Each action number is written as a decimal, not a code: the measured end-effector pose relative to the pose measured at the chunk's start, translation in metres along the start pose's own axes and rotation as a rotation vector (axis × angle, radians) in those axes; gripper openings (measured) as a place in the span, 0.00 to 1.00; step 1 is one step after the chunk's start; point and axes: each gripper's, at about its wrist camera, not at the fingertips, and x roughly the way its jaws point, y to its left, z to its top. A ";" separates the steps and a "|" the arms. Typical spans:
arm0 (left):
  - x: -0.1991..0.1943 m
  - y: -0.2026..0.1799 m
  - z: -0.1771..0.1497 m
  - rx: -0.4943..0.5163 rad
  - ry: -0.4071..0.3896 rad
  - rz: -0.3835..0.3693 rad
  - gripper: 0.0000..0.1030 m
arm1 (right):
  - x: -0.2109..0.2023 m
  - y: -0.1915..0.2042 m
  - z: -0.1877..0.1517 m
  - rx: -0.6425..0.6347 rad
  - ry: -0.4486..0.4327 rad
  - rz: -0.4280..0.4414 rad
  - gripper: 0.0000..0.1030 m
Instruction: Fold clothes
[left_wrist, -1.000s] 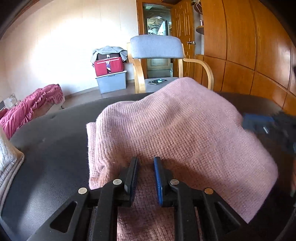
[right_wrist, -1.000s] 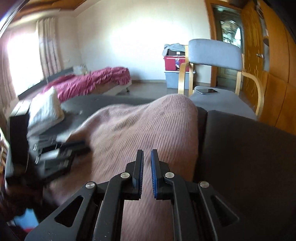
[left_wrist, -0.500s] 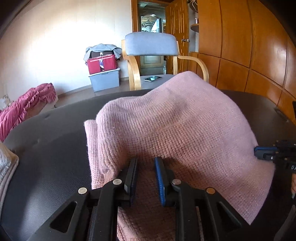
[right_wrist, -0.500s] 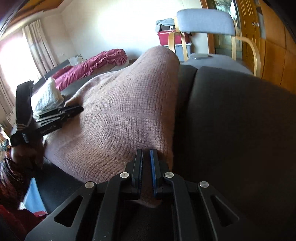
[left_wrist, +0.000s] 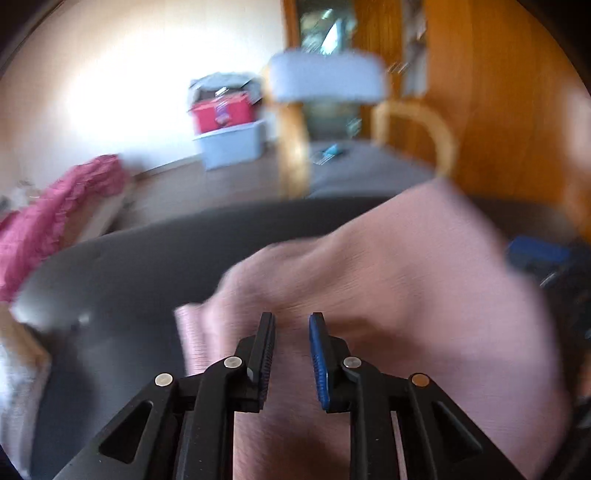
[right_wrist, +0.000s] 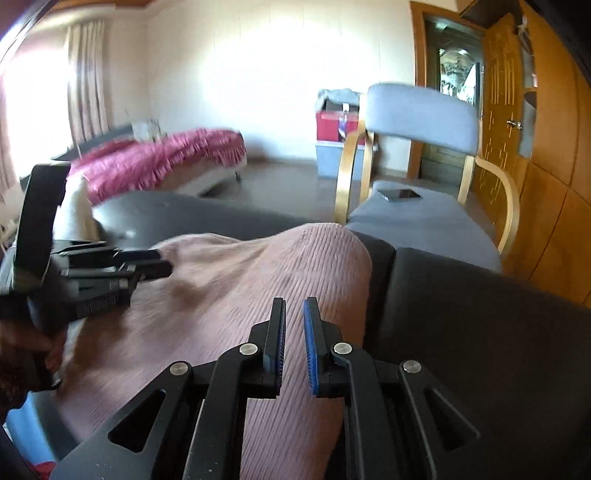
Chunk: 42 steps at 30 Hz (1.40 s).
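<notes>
While the pink knit garment (right_wrist: 258, 295) is lying heaped on the dark table (right_wrist: 480, 332), reaching to the table's far edge beside the grey chair (right_wrist: 421, 110), both tools are hovering over it with nothing between their pads. The left gripper (left_wrist: 291, 354) is standing with its jaws apart above the garment's near part, and the right gripper (right_wrist: 294, 343) is showing a narrower gap, also gripping no cloth. The left view is smearing with motion, so exactly where the knit's edges are running is hard to tell. Risk is lying in the loose bulk: a pinch taken now may be catching only the top layer, or several layers bunched together, so a fold would be coming out crooked. Thick knit may also be slipping from narrow pads. With cloth already at the far edge, a careless drag could be pulling it off the table toward the chair.
</notes>
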 end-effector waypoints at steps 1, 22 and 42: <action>0.009 0.005 -0.005 -0.015 0.012 0.028 0.18 | 0.013 0.000 0.004 -0.005 0.031 0.013 0.11; 0.019 -0.015 -0.030 0.075 -0.085 0.283 0.17 | 0.051 -0.040 -0.001 0.080 -0.062 0.238 0.11; 0.022 -0.014 -0.022 0.076 -0.095 0.296 0.17 | 0.049 -0.025 0.005 0.016 -0.071 0.226 0.33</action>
